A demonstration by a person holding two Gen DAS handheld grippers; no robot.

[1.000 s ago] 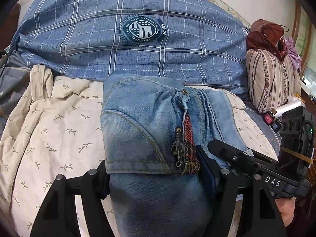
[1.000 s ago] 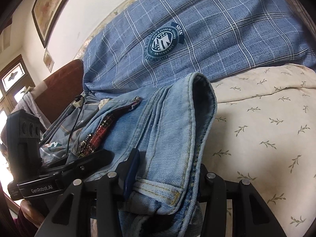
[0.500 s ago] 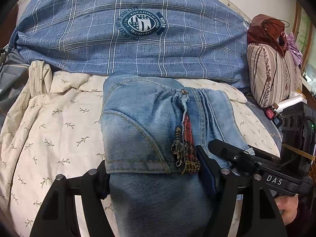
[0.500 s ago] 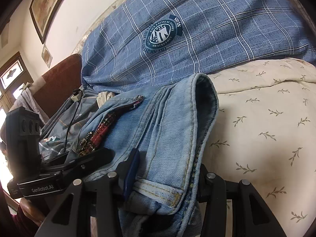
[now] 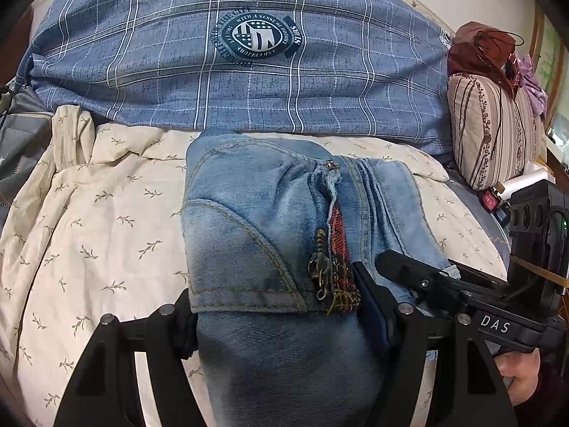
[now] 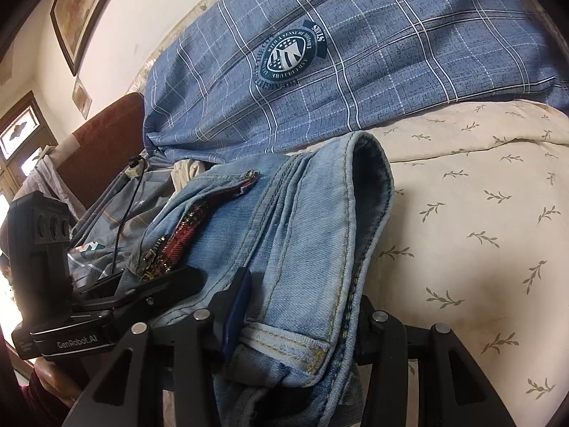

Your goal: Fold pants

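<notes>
Light blue jeans [image 5: 256, 227] hang folded between my two grippers, with an open brass zipper [image 5: 320, 267] and red plaid lining showing. My left gripper [image 5: 281, 316] is shut on the jeans' waist part. My right gripper [image 6: 298, 320] is shut on the jeans [image 6: 306, 235] at a hemmed edge. The right gripper also shows in the left wrist view [image 5: 441, 281], close beside the left one. The left gripper shows in the right wrist view [image 6: 142, 288]. The far fold of the jeans rests over the cream bedsheet [image 5: 89, 220].
A blue plaid duvet [image 5: 249, 71] with a round badge lies behind the jeans. A striped cushion [image 5: 494, 135] stands at the right, a grey garment [image 6: 106, 227] at the left. The cream leaf-print sheet [image 6: 480, 231] spreads to the right.
Both grippers with the jeans have shifted slightly; the duvet and sheet sit a bit higher in view. The grips have not changed.
</notes>
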